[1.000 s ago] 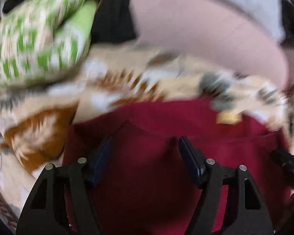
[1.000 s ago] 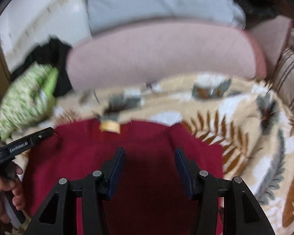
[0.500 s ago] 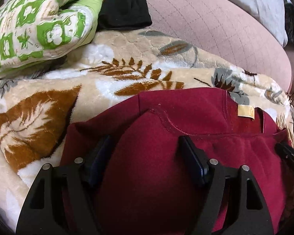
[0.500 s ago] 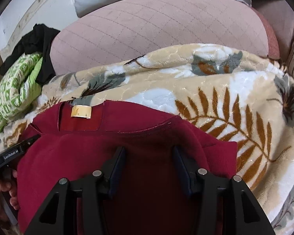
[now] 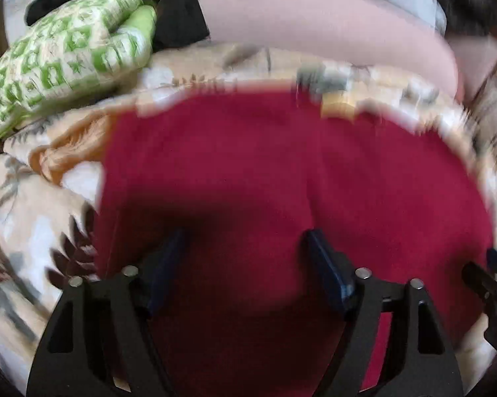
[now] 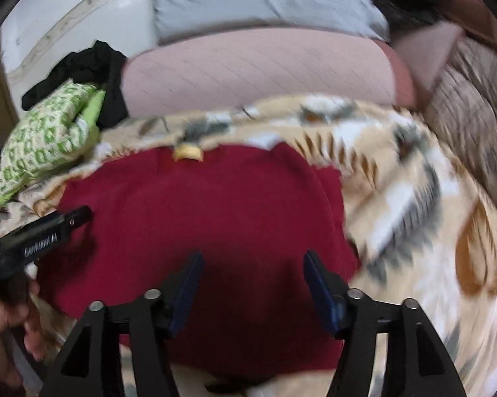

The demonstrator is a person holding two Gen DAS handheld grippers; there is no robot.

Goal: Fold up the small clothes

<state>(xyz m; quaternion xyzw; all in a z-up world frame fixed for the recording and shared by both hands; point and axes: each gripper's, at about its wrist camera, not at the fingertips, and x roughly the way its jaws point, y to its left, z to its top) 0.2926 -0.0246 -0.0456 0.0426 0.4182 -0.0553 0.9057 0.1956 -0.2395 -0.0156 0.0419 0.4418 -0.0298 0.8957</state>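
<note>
a dark red fleece garment (image 5: 281, 172) is seen spread on a beige leaf-patterned blanket (image 5: 23, 205) in the left wrist view, blurred; the left hand-held gripper (image 5: 245, 251) is held wide apart above it, with nothing gripped. a green-and-white patterned pillow (image 5: 59, 53) is seen at upper left.

in the right wrist view, the garment (image 6: 198, 205) with its tan label (image 6: 188, 152) is shown flat; the right hand-held gripper (image 6: 251, 274) is likewise spread wide and empty.

A dark red fleece garment (image 6: 195, 205) lies spread flat, its small tan neck label (image 6: 187, 153) at the far edge.
</note>
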